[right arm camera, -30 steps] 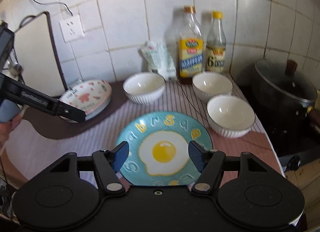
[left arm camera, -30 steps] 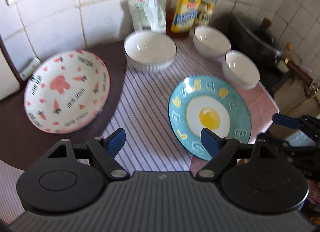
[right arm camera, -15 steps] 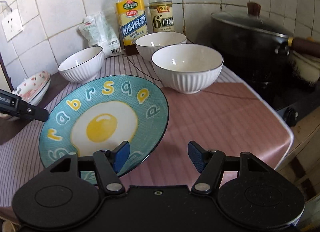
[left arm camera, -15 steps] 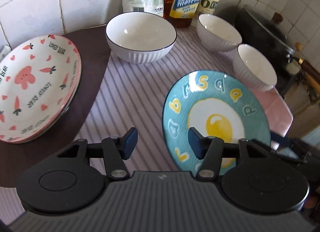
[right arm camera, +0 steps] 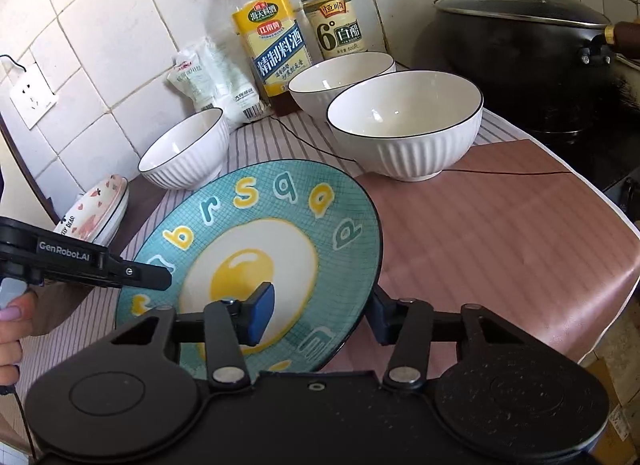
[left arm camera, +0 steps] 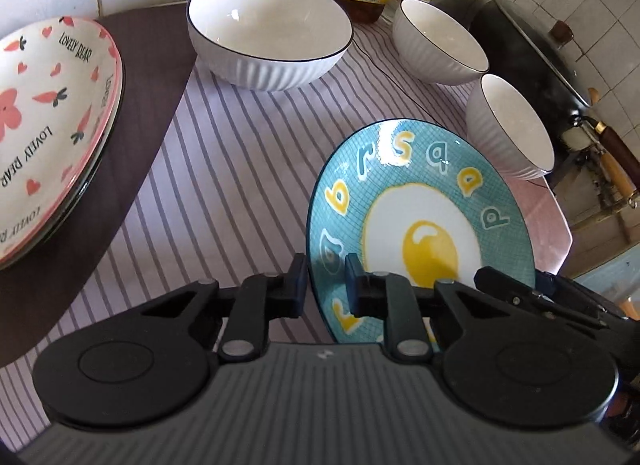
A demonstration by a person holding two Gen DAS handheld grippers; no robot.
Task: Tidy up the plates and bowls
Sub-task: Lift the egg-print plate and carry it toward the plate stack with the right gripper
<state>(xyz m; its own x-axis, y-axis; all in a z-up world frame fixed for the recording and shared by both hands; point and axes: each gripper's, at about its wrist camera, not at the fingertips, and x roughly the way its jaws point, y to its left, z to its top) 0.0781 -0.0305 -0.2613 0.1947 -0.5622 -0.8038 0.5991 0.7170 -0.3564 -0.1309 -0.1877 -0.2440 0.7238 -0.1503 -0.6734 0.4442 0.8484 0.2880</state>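
Observation:
A teal fried-egg plate (left arm camera: 424, 221) (right arm camera: 256, 241) is tilted up off the striped cloth. My left gripper (left arm camera: 325, 285) is shut on its left rim, one finger on each face. My right gripper (right arm camera: 320, 315) is shut on its near right rim, one pad (right arm camera: 260, 313) on the top face and the other beneath. A pink-and-white bear plate (left arm camera: 48, 121) (right arm camera: 96, 213) lies at the left on a stack. Three white ribbed bowls stand behind: a left one (left arm camera: 268, 33) (right arm camera: 186, 155), a back one (left arm camera: 438, 41) (right arm camera: 340, 81) and a right one (left arm camera: 510, 125) (right arm camera: 404, 125).
Two bottles (right arm camera: 272, 37) (right arm camera: 332, 17) and a white packet (right arm camera: 212, 81) stand against the tiled wall. A black lidded pot (right arm camera: 524, 41) sits on the stove at the right. The counter's edge (right arm camera: 616, 289) drops off at the right.
Both grippers moved in and closed on the teal plate's rim, left on the left side, right on the near right. The plate has tilted up off the cloth.

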